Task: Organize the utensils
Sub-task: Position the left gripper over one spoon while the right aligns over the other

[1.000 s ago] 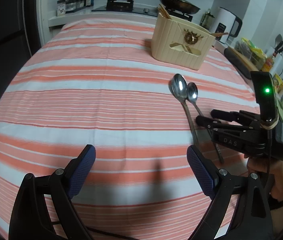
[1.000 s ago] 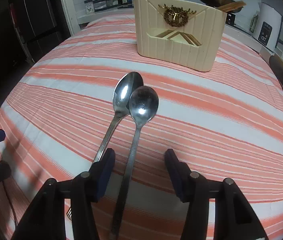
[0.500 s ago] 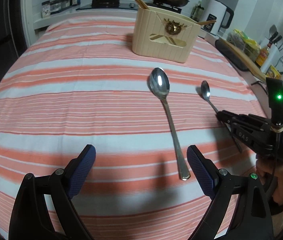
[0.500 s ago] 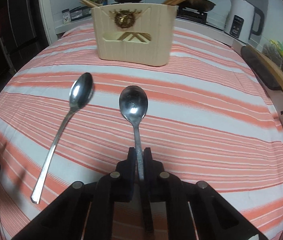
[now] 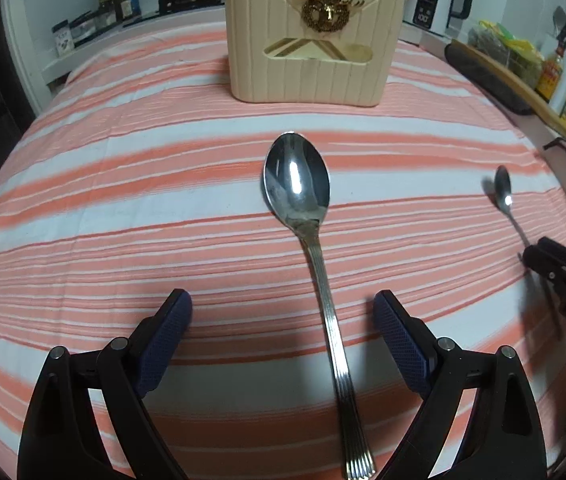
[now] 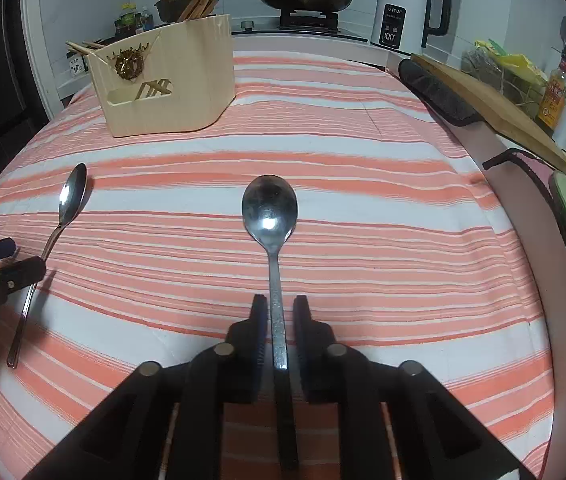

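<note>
- Surface (image 5: 83, 208) — covered by an orange-and-white striped cloth; it carries everything below. The cloth is soft and may give or wrinkle under a pressing fingertip.
- Holder (image 5: 315, 40) — cream, ribbed, with a gold emblem; stands upright at the far side, chopsticks sticking out of its top. The likely home for the spoons, and well apart from both.
- Left hand-held gripper (image 5: 283, 320) — jaws wide, nothing gripped. The big spoon's handle runs between its fingers, nearer the right one.
- Right hand-held gripper (image 6: 279, 320) — jaws narrow and just been opening. The small spoon's handle lies between the pads with a thin gap either side, so it looks released rather than clamped.
- Big spoon (image 5: 297, 184) — polished steel, flat on the cloth, bowl toward the holder, ribbed handle toward the camera. Judged stiff, light and slippery; best pinched across the ribbed handle, above mid-length — the bowl would slide out.
- Small spoon (image 6: 270, 210) — duller steel, flat on the cloth, to the right of the big spoon and well apart from it. Thin, low-lying handle; take it mid-shaft, pads squarely on the edges.
</note>
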The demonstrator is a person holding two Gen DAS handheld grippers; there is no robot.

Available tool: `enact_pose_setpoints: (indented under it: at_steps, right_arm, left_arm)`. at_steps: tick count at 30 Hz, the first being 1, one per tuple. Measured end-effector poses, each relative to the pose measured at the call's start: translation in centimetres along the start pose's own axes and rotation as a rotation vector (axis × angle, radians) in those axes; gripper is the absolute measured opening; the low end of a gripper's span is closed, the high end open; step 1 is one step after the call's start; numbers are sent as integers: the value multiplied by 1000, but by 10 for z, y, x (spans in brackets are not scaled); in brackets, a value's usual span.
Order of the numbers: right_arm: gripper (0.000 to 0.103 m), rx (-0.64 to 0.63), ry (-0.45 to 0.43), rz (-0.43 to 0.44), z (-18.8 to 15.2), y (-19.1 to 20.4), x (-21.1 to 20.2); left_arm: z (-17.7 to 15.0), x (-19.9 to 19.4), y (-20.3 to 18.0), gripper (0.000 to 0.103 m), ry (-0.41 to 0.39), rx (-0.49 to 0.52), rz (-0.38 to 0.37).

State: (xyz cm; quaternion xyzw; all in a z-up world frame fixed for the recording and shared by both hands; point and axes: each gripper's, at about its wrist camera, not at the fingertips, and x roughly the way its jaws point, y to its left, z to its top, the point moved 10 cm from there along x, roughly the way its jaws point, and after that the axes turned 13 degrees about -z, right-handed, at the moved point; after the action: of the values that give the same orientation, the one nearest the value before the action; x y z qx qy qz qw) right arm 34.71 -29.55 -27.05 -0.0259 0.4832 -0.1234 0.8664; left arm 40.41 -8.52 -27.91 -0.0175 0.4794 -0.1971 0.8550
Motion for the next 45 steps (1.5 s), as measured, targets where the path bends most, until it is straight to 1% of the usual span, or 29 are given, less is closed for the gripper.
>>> enact_pose_setpoints:
  at_steps: [1, 2, 3, 5, 8, 9, 13, 16, 18, 20, 22, 29, 32, 35, 38, 41, 45]
  right_arm:
    - [43, 0, -4, 11, 0, 1, -1]
    - [54, -8, -6, 15, -1, 3, -1]
    - [55, -24, -9, 10, -2, 5, -1]
    - [55, -50, -13, -4, -3, 7, 0]
    - [55, -45, -14, -10, -2, 2, 2]
    - [53, -46, -16, -17, -3, 0, 2]
    - [54, -50, -17, -21, -4, -6, 2]
    - [57, -77, -13, -14, -4, -7, 3]
    - [61, -87, -11, -7, -5, -8, 3]
    - [62, -88, -14, 3, -6, -8, 4]
    - [63, -88, -20, 9, -6, -9, 4]
    - [64, -94, -29, 16, -7, -9, 4]
    - [64, -112, -15, 29, -7, -9, 4]
    - [64, -148, 22, 48, -11, -9, 3]
    - [65, -172, 50, 62, -10, -8, 5]
    - [68, -184, 54, 67, -2, -2, 9]
    - [68, -172, 38, 79, 18, 8, 22]
  left_arm:
    - [0, -1, 2, 93, -12, 2, 13]
    - [-1, -2, 5, 94, -17, 1, 27]
    - [-1, -2, 8, 94, -21, -6, 32]
    - [-2, -5, 16, 94, -34, -23, 49]
    - [-6, -13, 31, 88, -56, -49, 62]
    - [-7, -15, 34, 87, -60, -54, 64]
    - [-13, -20, 42, 88, -55, -54, 66]
    - [-15, -17, 36, 94, -28, -15, 50]
    - [-14, -15, 34, 96, -22, -6, 42]
    - [-14, -13, 33, 101, -20, 2, 41]
    - [-14, -12, 33, 103, -17, 7, 40]
    - [-14, -13, 32, 102, -15, 23, 29]
    - [-15, -13, 29, 102, 33, 52, 0]
    - [-17, -12, 22, 102, 97, 106, -46]
    - [-15, -7, 13, 102, 139, 146, -84]
    - [-6, 3, 7, 103, 156, 175, -89]
    - [20, 21, 7, 103, 148, 168, -92]
